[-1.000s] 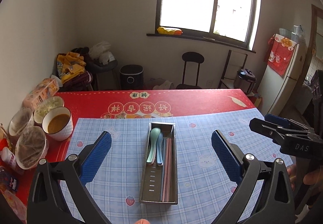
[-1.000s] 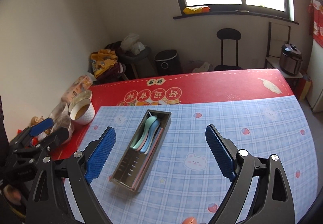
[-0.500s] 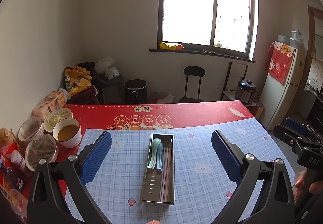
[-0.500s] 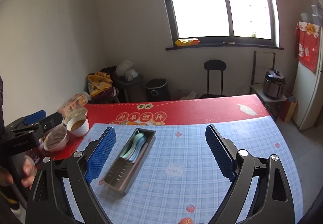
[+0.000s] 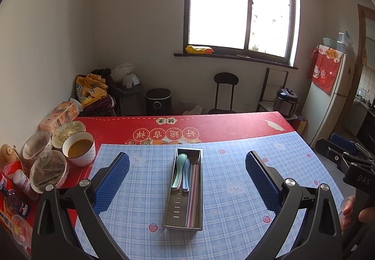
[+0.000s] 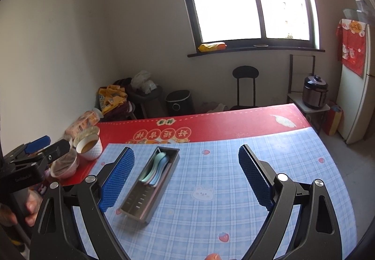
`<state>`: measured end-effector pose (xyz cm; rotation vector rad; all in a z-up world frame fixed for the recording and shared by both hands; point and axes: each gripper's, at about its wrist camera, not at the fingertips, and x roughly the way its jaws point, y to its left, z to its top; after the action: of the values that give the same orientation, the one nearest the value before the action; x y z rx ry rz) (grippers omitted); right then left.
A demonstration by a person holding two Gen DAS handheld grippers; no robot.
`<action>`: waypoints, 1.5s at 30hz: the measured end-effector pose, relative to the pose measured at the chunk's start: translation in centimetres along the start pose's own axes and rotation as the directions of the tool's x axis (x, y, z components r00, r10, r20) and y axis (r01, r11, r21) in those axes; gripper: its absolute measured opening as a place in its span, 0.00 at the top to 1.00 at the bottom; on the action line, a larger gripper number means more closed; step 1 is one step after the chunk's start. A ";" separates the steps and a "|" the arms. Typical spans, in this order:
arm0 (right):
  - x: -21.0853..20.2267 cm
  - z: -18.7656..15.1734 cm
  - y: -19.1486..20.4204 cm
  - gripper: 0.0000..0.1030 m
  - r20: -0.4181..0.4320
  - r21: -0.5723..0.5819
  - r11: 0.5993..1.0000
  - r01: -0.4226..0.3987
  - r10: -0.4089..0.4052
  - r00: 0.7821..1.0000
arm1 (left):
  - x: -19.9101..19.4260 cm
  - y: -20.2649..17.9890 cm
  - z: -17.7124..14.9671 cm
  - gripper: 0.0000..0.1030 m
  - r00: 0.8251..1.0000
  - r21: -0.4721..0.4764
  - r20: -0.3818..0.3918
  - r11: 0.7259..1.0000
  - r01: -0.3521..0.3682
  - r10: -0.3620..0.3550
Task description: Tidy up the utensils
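A long steel utensil tray (image 5: 169, 208) (image 6: 131, 207) lies on the blue checked mat (image 5: 225, 208). Inside it lie a green spoon (image 5: 179, 169) (image 6: 153, 165), a blue spoon (image 5: 186, 173) and pink chopsticks (image 5: 194, 192). My left gripper (image 5: 187, 178) hangs open above the tray, nothing between its blue pads (image 5: 112, 181). My right gripper (image 6: 186, 176) is open too, to the right of the tray and above the mat, and empty. Each gripper shows at the edge of the other's view, held by a hand (image 5: 354, 209).
Bowls stand at the table's left edge: a white bowl of brown soup (image 5: 79, 151) (image 6: 89, 146) and several film-covered bowls (image 5: 49, 171). A snack box (image 5: 58, 117) sits behind them. The red tablecloth (image 5: 234, 124) runs along the far side; a chair (image 5: 225, 93) and fridge (image 5: 328, 96) stand beyond.
Both grippers have pulled back and risen away from the table, so the tray looks smaller and more of the room shows. Both stayed open.
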<state>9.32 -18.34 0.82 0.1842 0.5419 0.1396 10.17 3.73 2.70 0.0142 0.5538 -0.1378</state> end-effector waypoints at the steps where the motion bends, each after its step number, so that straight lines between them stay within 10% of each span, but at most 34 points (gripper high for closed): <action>1: 0.0 0.0 0.0 0.15 -0.002 0.001 1.000 0.001 -0.001 1.000 | 0.0 0.0 -0.1 0.06 1.000 -0.001 -0.002 1.000 0.000 0.000; 45: 0.4 -0.1 0.0 0.15 -0.034 -0.001 1.000 -0.004 0.004 0.999 | -0.4 0.7 -0.9 0.06 1.000 -0.026 -0.009 1.000 -0.015 0.015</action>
<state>9.60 -18.23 0.52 0.1821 0.5749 0.1469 9.51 4.52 2.12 -0.0063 0.5644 -0.1162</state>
